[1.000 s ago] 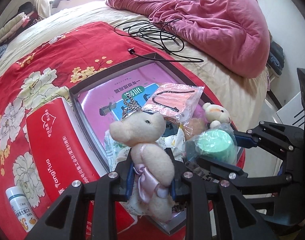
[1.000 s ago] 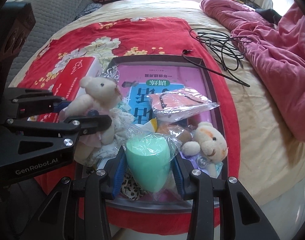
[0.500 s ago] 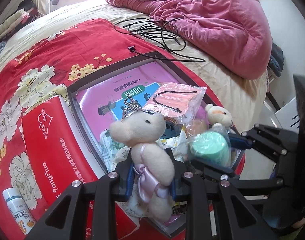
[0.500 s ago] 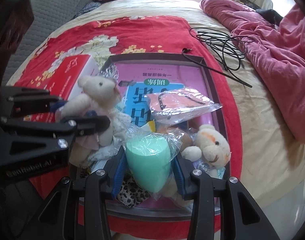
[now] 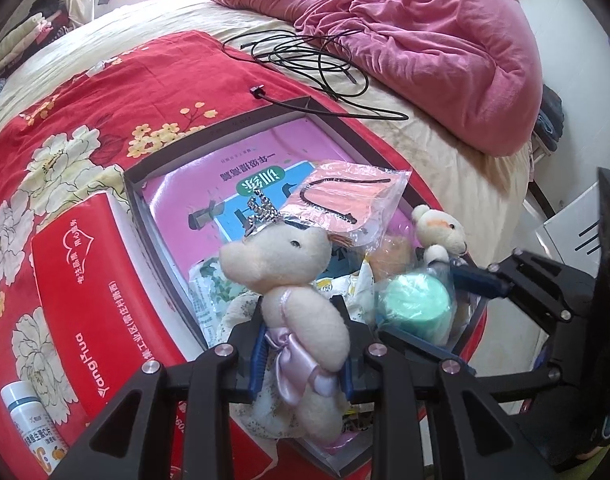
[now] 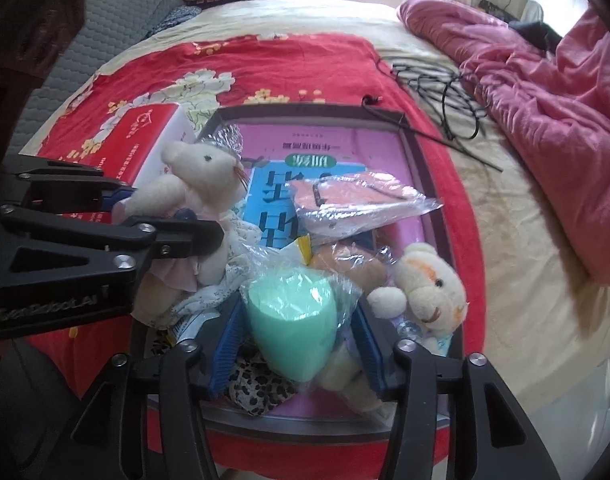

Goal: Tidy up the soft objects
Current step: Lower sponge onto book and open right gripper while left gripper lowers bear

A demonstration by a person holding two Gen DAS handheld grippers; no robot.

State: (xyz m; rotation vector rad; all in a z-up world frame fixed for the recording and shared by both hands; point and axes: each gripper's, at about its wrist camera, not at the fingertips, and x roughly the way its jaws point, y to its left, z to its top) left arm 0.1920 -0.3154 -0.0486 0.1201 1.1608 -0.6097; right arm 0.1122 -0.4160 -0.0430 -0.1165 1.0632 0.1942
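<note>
A bed (image 5: 105, 44) fills both views, with a crumpled pink quilt (image 5: 445, 52) at the upper right of the left wrist view and a red floral cloth (image 5: 85, 128) spread across the left and centre; on that cloth sits a shallow dark-rimmed box (image 5: 241, 124) lined with a pink book (image 5: 209, 184), and a red carton (image 5: 81, 280) lies just beside its left wall; a black cable (image 5: 313, 60) coils between the box and the quilt; inside the box, a clear bag with an orange item (image 5: 345, 200) rests at centre, and a small cream bear (image 6: 429, 288) lies at the lower right of the right wrist view; the left gripper (image 5: 303, 344) has its fingers clamped on a cream plush bear with a pink bow (image 5: 293, 292), held above the box's near left part; the right gripper (image 6: 297, 332) has its fingers clamped on a mint green sponge in plastic wrap (image 6: 293, 320), low centre over the box's near edge; a white bottle (image 5: 29, 428) stands at the lower left.
</note>
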